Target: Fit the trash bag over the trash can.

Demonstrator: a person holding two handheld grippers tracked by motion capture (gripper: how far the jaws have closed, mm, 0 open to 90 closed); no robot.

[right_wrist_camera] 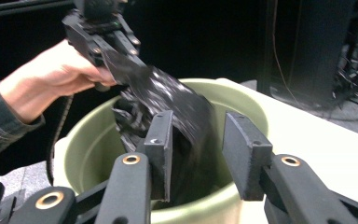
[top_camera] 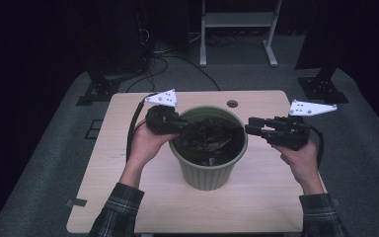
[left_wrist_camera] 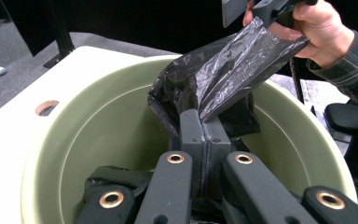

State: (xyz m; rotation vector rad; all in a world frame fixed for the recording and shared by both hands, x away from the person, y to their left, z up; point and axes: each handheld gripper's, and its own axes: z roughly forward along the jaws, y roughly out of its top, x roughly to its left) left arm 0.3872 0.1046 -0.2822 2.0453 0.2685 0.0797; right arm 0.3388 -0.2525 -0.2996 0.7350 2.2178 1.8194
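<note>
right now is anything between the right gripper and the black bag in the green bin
Nothing visible blocks it. The right gripper is open at the bin's rim, with the bag just ahead of its pads. The left gripper is shut on the bag from the far side, not in the path.

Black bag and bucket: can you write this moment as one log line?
left tongs shut on black bag | right tongs open, beside bag | bag partly inside green bucket | bucket on table

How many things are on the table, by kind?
Green bin: 1
Black plastic bag, in the bin: 1
Total: 2
</note>
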